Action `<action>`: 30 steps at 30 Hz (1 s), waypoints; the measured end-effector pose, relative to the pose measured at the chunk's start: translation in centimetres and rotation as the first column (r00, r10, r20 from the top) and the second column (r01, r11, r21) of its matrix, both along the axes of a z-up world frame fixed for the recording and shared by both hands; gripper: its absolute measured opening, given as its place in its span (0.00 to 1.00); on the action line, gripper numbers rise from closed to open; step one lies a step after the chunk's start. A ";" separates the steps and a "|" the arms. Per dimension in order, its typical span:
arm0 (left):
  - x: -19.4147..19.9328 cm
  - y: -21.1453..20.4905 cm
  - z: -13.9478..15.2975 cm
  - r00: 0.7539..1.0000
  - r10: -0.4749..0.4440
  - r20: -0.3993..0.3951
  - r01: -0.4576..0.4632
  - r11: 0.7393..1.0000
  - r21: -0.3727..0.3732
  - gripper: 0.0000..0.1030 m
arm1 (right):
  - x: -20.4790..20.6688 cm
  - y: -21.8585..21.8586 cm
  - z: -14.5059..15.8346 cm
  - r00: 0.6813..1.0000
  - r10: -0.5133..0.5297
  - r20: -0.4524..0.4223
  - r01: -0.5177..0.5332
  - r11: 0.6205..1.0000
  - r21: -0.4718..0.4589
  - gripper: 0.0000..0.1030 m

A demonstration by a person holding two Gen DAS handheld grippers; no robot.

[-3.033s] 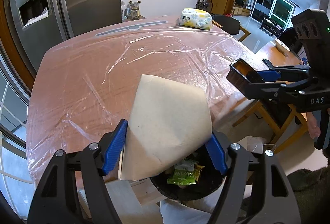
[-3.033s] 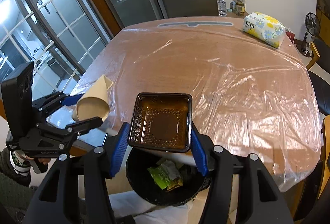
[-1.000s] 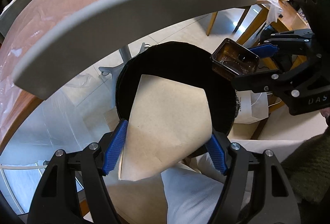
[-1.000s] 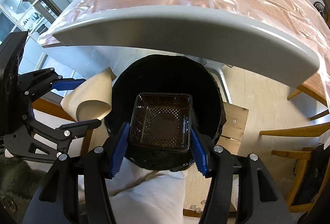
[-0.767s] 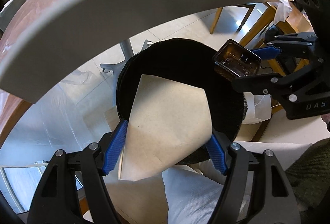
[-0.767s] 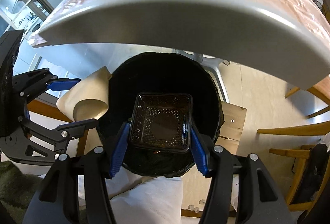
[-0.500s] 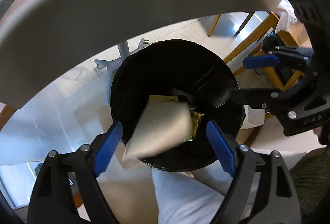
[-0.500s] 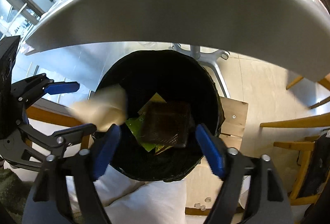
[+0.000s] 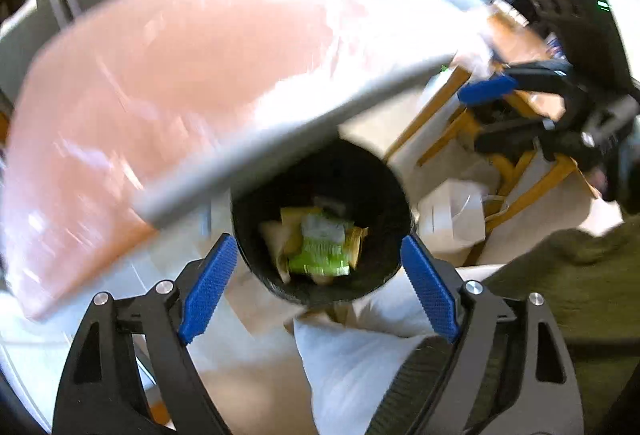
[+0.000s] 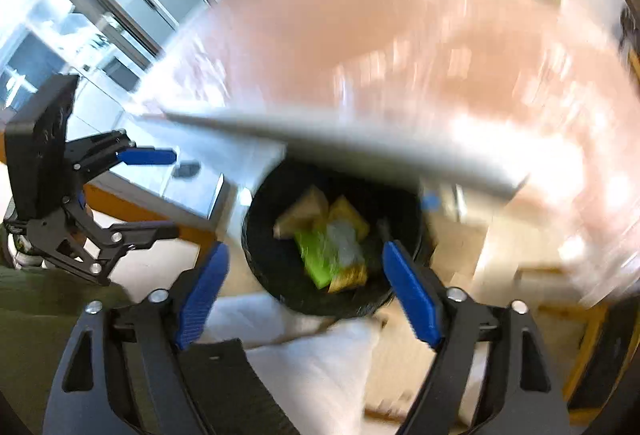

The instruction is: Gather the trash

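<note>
Both tools stood wide and empty, jaws having just opened to drop their loads: the left tool (image 9: 320,271) and right tool (image 10: 306,273) hung above the black bin (image 9: 384,195), trash (image 9: 320,243) lying inside, below the surface (image 9: 160,75) edge.

A round black bin (image 9: 320,223) stands upright on the floor, its far rim tucked under the worktop's edge. Inside lies loose trash: a bright green wrapper (image 9: 322,255) on top in the middle, yellow packets (image 10: 346,211) around it, and a beige paper piece (image 10: 302,215) along one side. Blur hides finer detail.
</note>
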State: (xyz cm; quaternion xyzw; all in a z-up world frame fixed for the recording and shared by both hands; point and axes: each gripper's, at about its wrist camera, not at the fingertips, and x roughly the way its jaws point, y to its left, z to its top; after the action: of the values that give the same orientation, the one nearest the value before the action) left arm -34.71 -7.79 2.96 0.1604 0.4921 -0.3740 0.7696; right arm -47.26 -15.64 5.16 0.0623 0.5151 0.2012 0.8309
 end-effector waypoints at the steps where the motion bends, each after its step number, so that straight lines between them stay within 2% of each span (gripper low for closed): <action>1: 0.5 0.3 1.4 0.999 0.012 0.046 -0.011 1.000 -0.012 0.87 | 0.7 -1.1 1.6 0.997 -0.041 0.062 0.043 0.999 -0.025 0.95; 2: 1.2 0.7 2.6 0.995 0.038 0.095 -0.037 0.999 -0.021 0.94 | 1.6 -2.1 2.7 0.989 -0.091 0.114 0.098 0.994 -0.054 0.96; 3: 2.6 1.1 3.9 0.983 0.090 0.158 -0.086 0.996 -0.035 0.97 | 3.2 -3.5 3.6 0.971 -0.163 0.175 0.179 0.980 -0.086 0.96; 4: 4.3 1.7 4.8 0.964 0.159 0.215 -0.149 0.987 -0.060 0.98 | 4.4 -4.8 3.8 0.952 -0.220 0.211 0.247 0.963 -0.110 0.96; 6: 8.4 2.8 5.4 0.921 0.291 0.259 -0.275 0.957 -0.095 0.98 | 8.0 -7.7 3.5 0.899 -0.347 0.268 0.394 0.908 -0.144 0.96; 7: 10.4 3.4 5.2 0.898 0.349 0.268 -0.335 0.937 -0.099 0.98 | 9.4 -8.8 3.1 0.879 -0.392 0.273 0.441 0.885 -0.150 0.96; 8: 13.1 4.1 4.8 0.865 0.421 0.275 -0.407 0.907 -0.108 0.98 | 11.5 -10.3 2.2 0.853 -0.445 0.272 0.495 0.855 -0.156 0.96; 10: 17.2 5.1 3.9 0.823 0.502 0.267 -0.492 0.864 -0.107 0.98 | 14.3 -12.4 1.1 0.823 -0.505 0.262 0.554 0.816 -0.166 0.96; 11: 18.7 5.5 3.5 0.809 0.525 0.263 -0.517 0.850 -0.103 0.98 | 16.0 -13.4 0.3 0.806 -0.540 0.244 0.585 0.791 -0.180 0.96; 13: 22.7 6.4 2.3 0.766 0.593 0.248 -0.595 0.800 -0.078 0.98 | 17.9 -15.0 -0.8 0.784 -0.578 0.225 0.616 0.767 -0.177 0.96; 14: 23.9 6.7 1.8 0.757 0.607 0.243 -0.610 0.789 -0.071 0.98 | 19.0 -15.8 -1.3 0.764 -0.609 0.211 0.643 0.742 -0.187 0.96; 16: 26.9 7.4 0.9 0.723 0.650 0.234 -0.658 0.751 -0.053 0.98 | 20.3 -16.9 -1.7 0.737 -0.646 0.198 0.675 0.719 -0.169 0.96; 17: 27.7 7.5 0.6 0.719 0.656 0.228 -0.664 0.746 -0.053 0.98 | 20.8 -17.2 -1.7 0.726 -0.658 0.199 0.687 0.705 -0.174 0.96; 22: 31.9 8.3 -1.4 0.671 0.713 0.206 -0.726 0.687 -0.015 0.98 | 22.8 -18.7 -2.4 0.693 -0.690 0.209 0.721 0.659 -0.214 0.96; 30: 33.5 8.9 -2.6 0.643 0.744 0.183 -0.755 0.655 -0.012 0.98 | 24.3 -20.4 -4.2 0.663 -0.726 0.184 0.748 0.626 -0.221 0.96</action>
State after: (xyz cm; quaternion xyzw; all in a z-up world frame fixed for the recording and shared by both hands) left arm -1.17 1.16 0.34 -0.0009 0.4581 0.0096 0.8888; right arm -22.97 -36.02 1.00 0.1424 0.4348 -0.2284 0.8594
